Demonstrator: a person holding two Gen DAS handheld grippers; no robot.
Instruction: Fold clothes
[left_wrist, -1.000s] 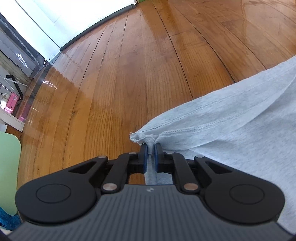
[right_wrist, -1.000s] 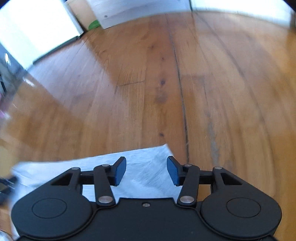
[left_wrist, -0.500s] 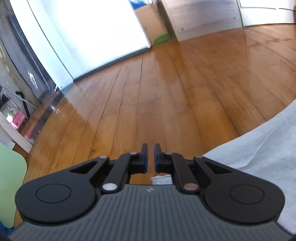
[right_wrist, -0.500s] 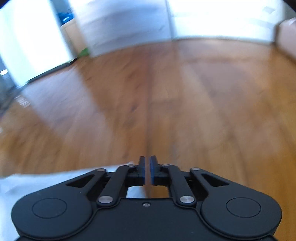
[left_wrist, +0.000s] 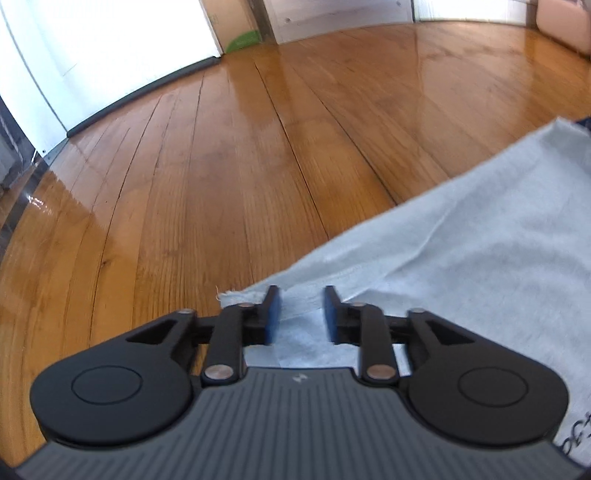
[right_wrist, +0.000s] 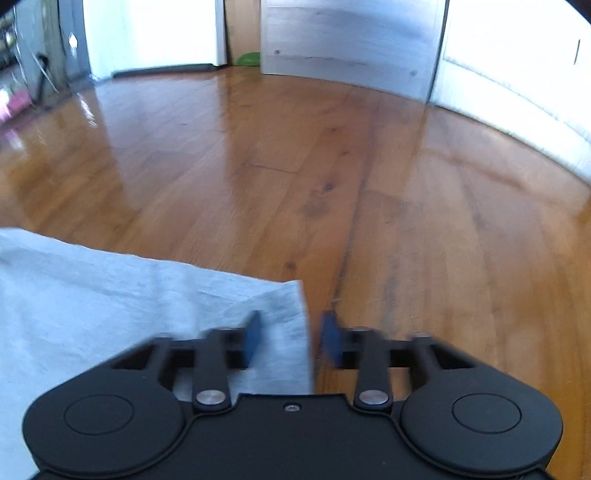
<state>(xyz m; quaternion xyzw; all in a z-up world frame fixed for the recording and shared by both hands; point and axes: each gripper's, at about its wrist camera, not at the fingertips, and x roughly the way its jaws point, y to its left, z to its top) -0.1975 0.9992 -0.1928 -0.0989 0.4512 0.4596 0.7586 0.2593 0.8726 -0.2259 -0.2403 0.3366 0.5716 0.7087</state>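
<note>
Clothing, a pale grey garment, lies flat on the wooden floor, one corner under each tool. The left tool and right tool both stand spread, gripping nothing, seemingly placed over corners to square an edge. Glossy boards run toward bright doorways ahead.

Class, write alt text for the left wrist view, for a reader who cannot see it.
The left gripper is open, its blue-padded fingers apart over the frayed corner of a light grey garment. The garment lies flat on a glossy wooden floor, spreading away to the right.
</note>
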